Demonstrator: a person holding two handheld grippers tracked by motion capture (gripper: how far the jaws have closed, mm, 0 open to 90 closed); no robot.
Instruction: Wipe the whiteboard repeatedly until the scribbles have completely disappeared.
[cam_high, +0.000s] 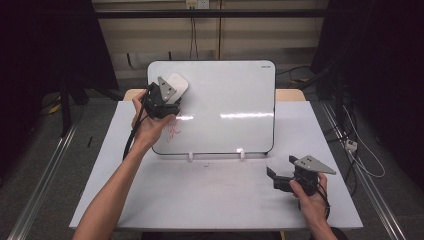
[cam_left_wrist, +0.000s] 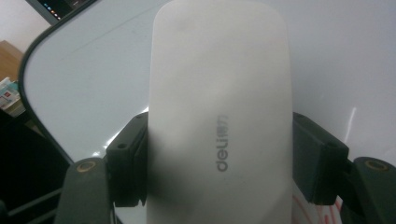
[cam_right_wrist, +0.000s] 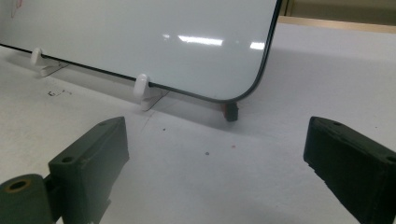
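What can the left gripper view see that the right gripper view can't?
The left gripper view shows a white eraser marked "deli", clamped in the left gripper, and red scribble beside it. The right gripper view shows the open right gripper, the table, two white clips and a small dark foot under the board's corner. Both show the whiteboard with its dark rim.

White eraser (cam_left_wrist: 219, 116): smooth rounded oblong, grey "deli" logo printed lengthwise on its back. Clamped at both long sides between black jaws, held vs whiteboard (cam_high: 225, 95) near the top-left corner, above red scribble (cam_high: 172, 131). Whiteboard: white w/ thin black rim, rounded corners, propped tilted back on 2 small white clips at btm edge, standing on table; mostly clean, glare streaks across middle.
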